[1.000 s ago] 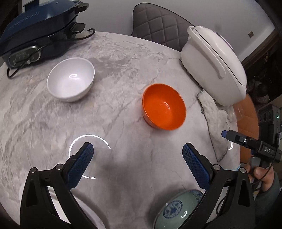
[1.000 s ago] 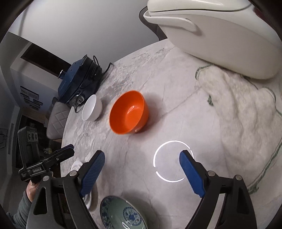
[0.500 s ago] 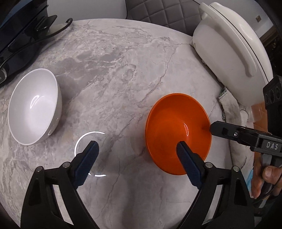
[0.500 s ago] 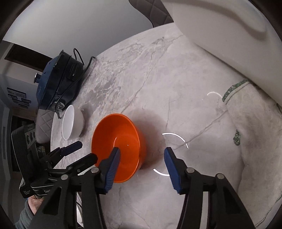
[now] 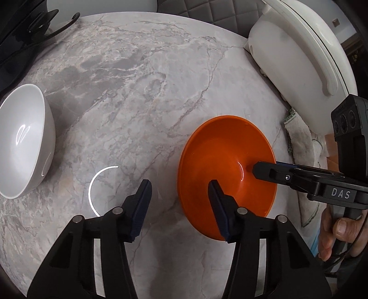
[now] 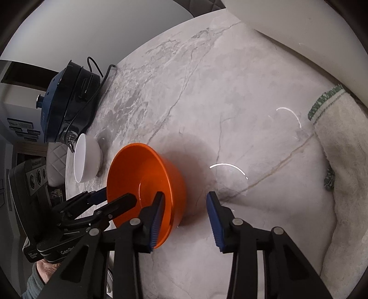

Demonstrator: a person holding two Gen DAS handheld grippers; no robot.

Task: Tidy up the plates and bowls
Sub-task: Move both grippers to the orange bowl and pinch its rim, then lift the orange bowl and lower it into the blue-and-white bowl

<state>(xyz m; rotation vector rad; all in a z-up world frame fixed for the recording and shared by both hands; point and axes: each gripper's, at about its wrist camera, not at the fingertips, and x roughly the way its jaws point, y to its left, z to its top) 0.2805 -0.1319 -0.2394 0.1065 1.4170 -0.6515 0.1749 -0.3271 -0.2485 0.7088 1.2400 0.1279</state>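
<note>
An orange bowl stands upright on the marble table. My left gripper straddles its near left rim, one finger inside and one outside. Its jaws are closing, and the outer pad is still clear of the wall. My right gripper straddles the opposite rim of the orange bowl the same way, jaws closing, outer pad a gap away from the wall. Each gripper shows in the other's view: the right gripper and the left gripper. A white bowl sits apart at the left.
A white rice cooker and a crumpled white cloth take up the right side of the table. A dark blue appliance with a cable sits at the far left, behind the white bowl. A quilted chair stands beyond the table.
Both grippers came down and forward onto the orange bowl, one at each side of its rim, and their jaws narrowed. The patterned plate near the front edge dropped out of view.
</note>
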